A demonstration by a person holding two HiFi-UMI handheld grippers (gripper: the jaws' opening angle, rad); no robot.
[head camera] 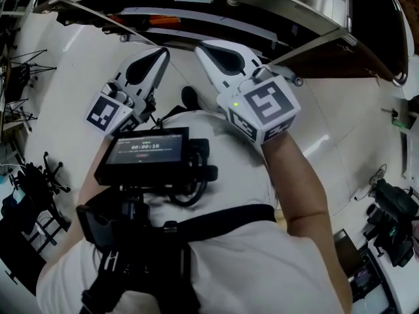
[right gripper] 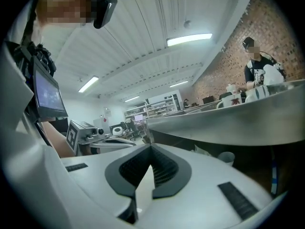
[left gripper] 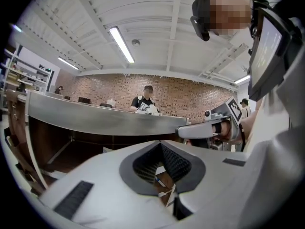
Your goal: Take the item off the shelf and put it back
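Beneath the curved grey steel shelf (head camera: 308, 8), left tool (head camera: 162, 52) and right tool (head camera: 200, 46) both pinched together, empty

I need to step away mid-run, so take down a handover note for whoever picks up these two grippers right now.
Left gripper: shut, nothing gripped.
Right gripper: shut, empty.
Both are held up side by side, facing the metal shelf.
Things: an orange thing lies on a lower tier; which item is meant is unclear.
Done: nothing is off the shelf now; I can't tell if an item has already gone out and back.
Left: if not, take one off, then put it back.
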